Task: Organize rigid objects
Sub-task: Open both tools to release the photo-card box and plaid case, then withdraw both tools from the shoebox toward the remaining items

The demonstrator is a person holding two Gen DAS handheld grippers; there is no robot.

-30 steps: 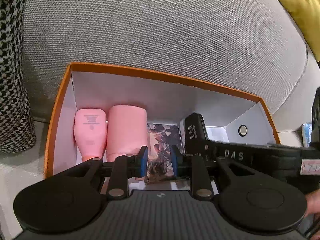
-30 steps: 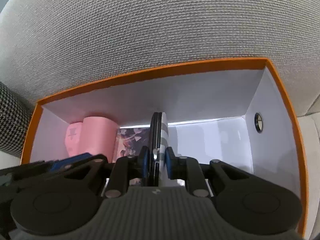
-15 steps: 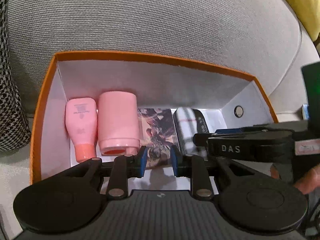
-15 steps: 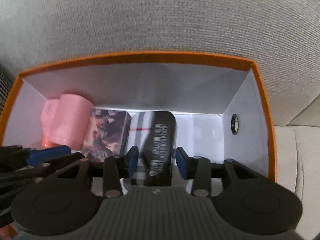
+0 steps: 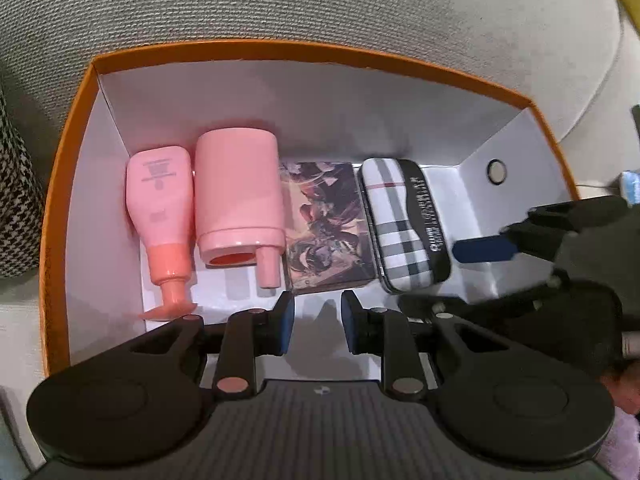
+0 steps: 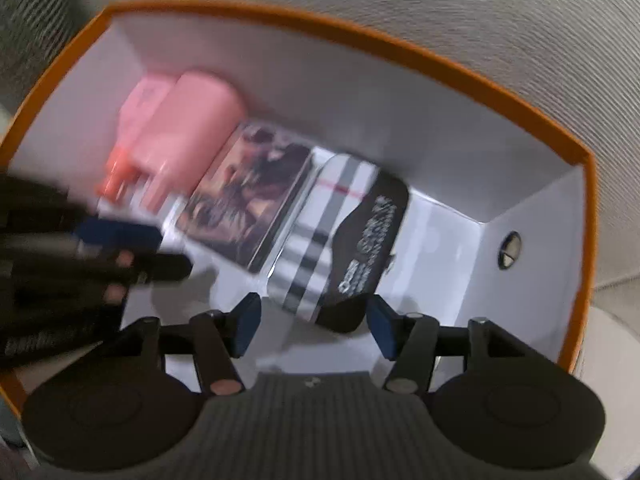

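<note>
An orange-rimmed white box (image 5: pixel 280 50) (image 6: pixel 520 104) holds a row of things: a pink bottle (image 5: pixel 160 196), a pink cup lying on its side (image 5: pixel 238 192) (image 6: pixel 192 124), a flat picture tin (image 5: pixel 326 226) (image 6: pixel 244 196) and a plaid-and-black case (image 5: pixel 404 220) (image 6: pixel 340 236). My left gripper (image 5: pixel 317 328) is open and empty above the box's near side. My right gripper (image 6: pixel 312 328) is open and empty just above the case's near end; it also shows in the left wrist view (image 5: pixel 520 240).
The box sits on a grey fabric sofa (image 5: pixel 320 4) against its back cushion. A black-and-white houndstooth cushion (image 5: pixel 16 208) lies to the left. The box's right part (image 5: pixel 480 272) is bare white floor. The right wrist view is motion-blurred.
My right gripper opened and let go of the plaid case, which now lies flat in the box beside the picture tin. Both grippers have lifted back from the box.
</note>
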